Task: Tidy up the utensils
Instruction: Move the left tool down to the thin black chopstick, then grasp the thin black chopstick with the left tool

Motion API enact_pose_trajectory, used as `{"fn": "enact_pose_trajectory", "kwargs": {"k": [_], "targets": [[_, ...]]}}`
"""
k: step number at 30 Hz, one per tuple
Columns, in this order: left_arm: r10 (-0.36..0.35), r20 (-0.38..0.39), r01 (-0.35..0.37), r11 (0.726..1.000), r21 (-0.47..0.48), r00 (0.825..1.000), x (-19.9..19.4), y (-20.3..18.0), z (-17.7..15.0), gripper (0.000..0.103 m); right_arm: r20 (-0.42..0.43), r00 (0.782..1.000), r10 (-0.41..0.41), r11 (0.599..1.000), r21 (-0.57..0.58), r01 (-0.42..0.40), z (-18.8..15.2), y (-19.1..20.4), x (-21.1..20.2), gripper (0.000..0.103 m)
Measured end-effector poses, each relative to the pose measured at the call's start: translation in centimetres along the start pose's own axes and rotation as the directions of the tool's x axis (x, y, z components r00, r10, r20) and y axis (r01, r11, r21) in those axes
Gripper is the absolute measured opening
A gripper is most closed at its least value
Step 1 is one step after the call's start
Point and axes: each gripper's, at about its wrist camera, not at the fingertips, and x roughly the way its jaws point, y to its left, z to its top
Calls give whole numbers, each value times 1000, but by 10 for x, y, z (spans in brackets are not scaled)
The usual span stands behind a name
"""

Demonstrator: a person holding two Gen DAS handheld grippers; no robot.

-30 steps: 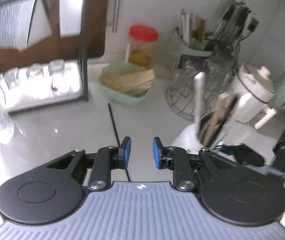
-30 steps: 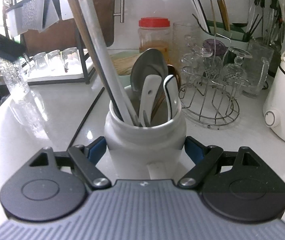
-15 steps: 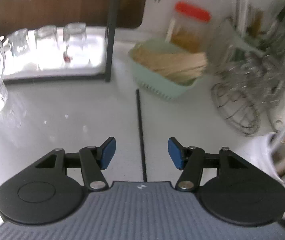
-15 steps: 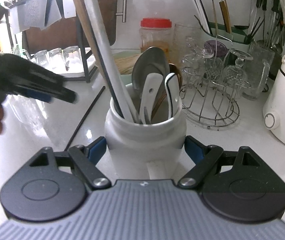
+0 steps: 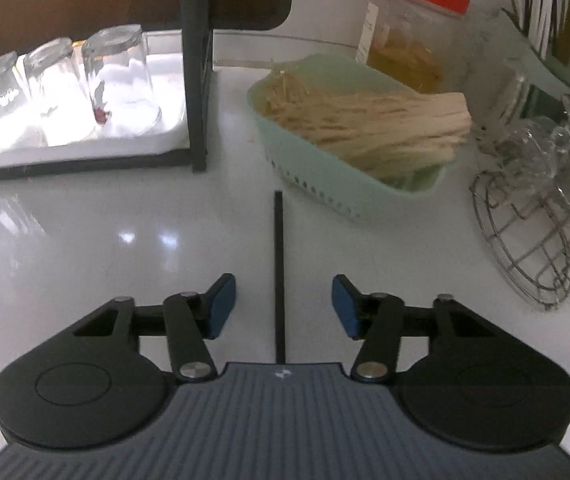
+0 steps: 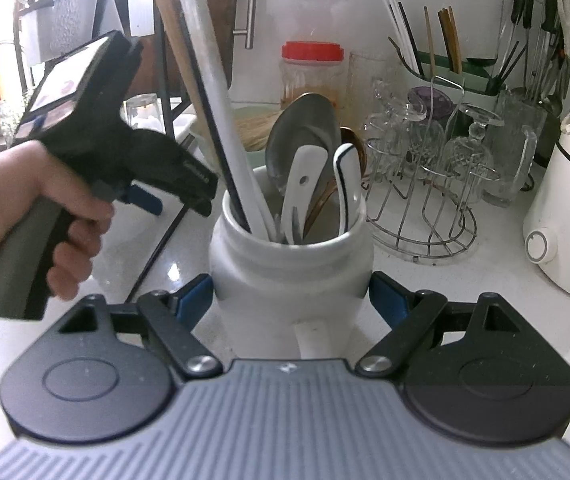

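A thin black chopstick [image 5: 278, 240] lies flat on the white counter [image 5: 85, 240]. My left gripper [image 5: 283, 306] hangs over its near end, with the stick between the blue pads [image 5: 221, 304]. The jaws are closing and neither pad touches the stick. In the right wrist view, a hand holds the left gripper [image 6: 173, 205] to the left of the jar, over the chopstick [image 6: 157, 248]. My right gripper [image 6: 289, 300] is shut on a white ceramic jar [image 6: 291, 264]. The jar holds a steel spoon [image 6: 305, 132], white spoons [image 6: 299, 184] and long sticks [image 6: 213, 100].
A mint basket [image 5: 325, 192] of wooden sticks stands just beyond the chopstick's far end, with a red-lidded jar [image 5: 413, 32] behind it. Upturned glasses [image 5: 117, 80] sit on a tray by a black rack post [image 5: 199, 80]. Right of the basket is a wire glass rack [image 5: 533, 240]. A white kettle [image 6: 565, 208] is at far right.
My left gripper has swung left and down from beside the jar to over the chopstick, and its jaws have spread wider. The right gripper and the jar have kept still.
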Motion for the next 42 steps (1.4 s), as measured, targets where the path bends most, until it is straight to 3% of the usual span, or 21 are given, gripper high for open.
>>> {"fn": "enact_pose_trajectory", "kwargs": {"k": [3,4,6,12,24,33,42], "targets": [[20,-4,-20,999,25,1000,5,-6,4,54,4,1000,-4,1000,3,4,0,0,0,88],[37,-6,-37,998,53,999,6,-12,4,46,6,1000,-4,1000,3,4,-1,0,-1,88],[60,-7,-59,995,75,998,8,-18,5,42,11,1000,-5,1000,-3,5,-2,1,-1,88],[75,-50,-71,995,68,996,11,-19,14,5,13,1000,1,1000,-13,-1,-2,0,-1,88],[29,-82,-27,999,25,996,-7,-4,9,5,-6,1000,18,1000,-25,-18,2,-2,1,88],[-54,-12,54,999,-1,998,-72,5,-3,5,-35,999,22,1000,-16,-23,7,-3,5,87],[-166,73,168,985,-23,983,-143,4,-28,5,-50,998,39,999,-15,-40,10,-7,6,87]]}}
